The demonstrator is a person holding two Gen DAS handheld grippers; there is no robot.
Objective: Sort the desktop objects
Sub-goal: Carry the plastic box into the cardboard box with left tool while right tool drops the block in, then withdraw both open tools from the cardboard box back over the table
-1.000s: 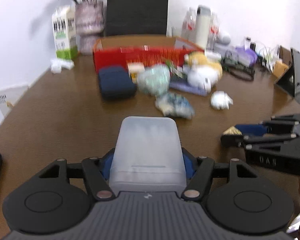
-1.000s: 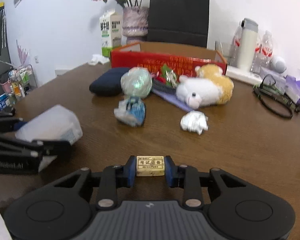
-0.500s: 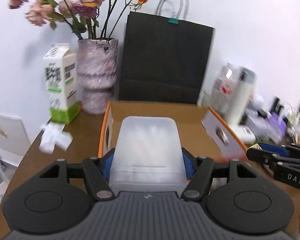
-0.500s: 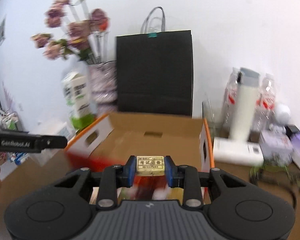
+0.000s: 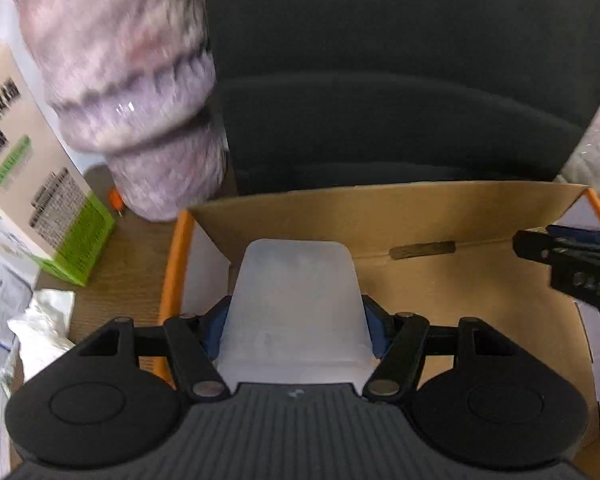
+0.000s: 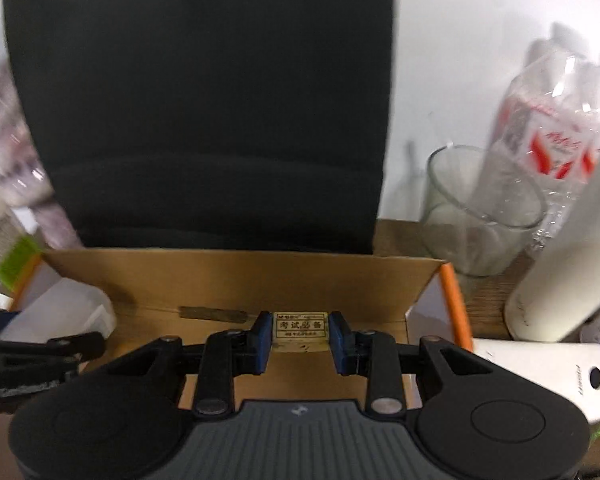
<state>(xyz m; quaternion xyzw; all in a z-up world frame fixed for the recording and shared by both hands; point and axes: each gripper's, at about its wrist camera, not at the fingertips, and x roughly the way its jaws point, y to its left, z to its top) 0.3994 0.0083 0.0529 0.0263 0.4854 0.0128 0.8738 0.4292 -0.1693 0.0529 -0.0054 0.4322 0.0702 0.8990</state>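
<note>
Grippers are both hanging over the open brown cardboard box with orange edges [image 5: 440, 216], each loaded, which suggests the two things are meant to go in together. The left gripper [image 5: 296, 320] is clamping a frosted translucent plastic box [image 5: 298, 292] by its sides between blue pads, with the box's far end jutting forward over the carton's left half. The right gripper [image 6: 299, 336] is pinching a small yellowish eraser with printed characters [image 6: 299, 330], narrow jaws pressing its short ends, label up, over the carton's right half near the back wall. Both are sitting above the floor, not on it, so releasing looks like the next step. A blurred purple ribbed vase [image 5: 140, 92] and a clear glass cup [image 6: 476, 216] are standing just outside the carton.
</note>
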